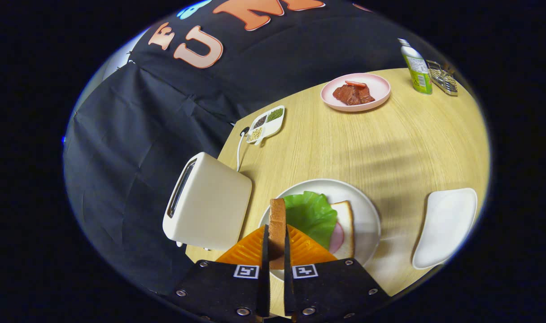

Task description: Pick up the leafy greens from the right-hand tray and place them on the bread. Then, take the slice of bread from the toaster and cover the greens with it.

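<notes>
My gripper point(277, 242) is shut on a slice of bread point(277, 220), held edge-on between both fingers. Just beyond the fingers lies a white round plate point(367, 211). On it rests a bread slice point(345, 224) with a pink ham round point(336, 237) and a green leafy lettuce piece point(311, 215) on top. The held slice hangs over the plate's left part, right beside the lettuce. The cream toaster point(207, 202) stands left of the plate, its slot facing up. The white tray point(447, 226) to the right of the plate is bare.
A pink plate point(376, 92) with red meat slices sits far across the wooden table point(389, 148). A small divided dish point(266, 123) of seeds lies behind the toaster, next to the toaster's cord. A green bottle point(416, 67) and a metal rack point(443, 78) stand at the far right.
</notes>
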{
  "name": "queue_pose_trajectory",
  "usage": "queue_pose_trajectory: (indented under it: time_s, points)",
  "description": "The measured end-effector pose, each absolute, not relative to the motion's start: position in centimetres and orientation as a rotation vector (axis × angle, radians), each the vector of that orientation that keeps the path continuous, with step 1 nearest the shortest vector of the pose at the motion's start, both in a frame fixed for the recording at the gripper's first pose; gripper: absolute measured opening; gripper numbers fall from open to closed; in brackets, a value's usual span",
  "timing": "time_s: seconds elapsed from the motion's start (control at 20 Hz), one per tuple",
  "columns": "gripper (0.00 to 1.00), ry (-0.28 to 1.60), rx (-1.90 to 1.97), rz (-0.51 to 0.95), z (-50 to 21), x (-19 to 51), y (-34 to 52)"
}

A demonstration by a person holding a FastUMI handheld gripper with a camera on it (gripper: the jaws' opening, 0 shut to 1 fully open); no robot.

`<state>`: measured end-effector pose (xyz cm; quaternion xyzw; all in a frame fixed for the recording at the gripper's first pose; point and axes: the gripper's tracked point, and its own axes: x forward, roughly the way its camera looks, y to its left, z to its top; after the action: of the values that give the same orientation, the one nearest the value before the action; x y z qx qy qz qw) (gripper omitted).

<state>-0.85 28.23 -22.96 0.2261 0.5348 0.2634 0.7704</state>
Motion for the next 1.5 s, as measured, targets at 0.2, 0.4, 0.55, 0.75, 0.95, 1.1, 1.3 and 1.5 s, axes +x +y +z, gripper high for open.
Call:
queue_pose_trajectory:
  time_s: [0.2, 0.4, 0.55, 0.75, 0.95, 1.1, 1.3, 1.5]
  points:
    - [0.13, 1.172, 0.481, 0.54, -25.0, -1.3, 26.3]
    - [0.34, 1.118, 0.386, 0.488, -26.4, -0.4, 24.1]
    - [0.55, 1.041, 0.363, 0.474, -25.9, 0.6, 22.9]
    - [0.71, 0.863, 0.308, 0.47, -23.2, 2.4, 21.4]
    - [0.89, 0.703, 0.295, 0.467, -19.1, 3.6, 20.1]
    - [0.96, 0.555, 0.233, 0.424, -16.1, 4.9, 18.2]
    - [0.98, 0.378, 0.179, 0.368, -11.3, 5.6, 15.9]
    - [0.98, 0.159, 0.09, 0.29, -6.1, 5.9, 13.2]
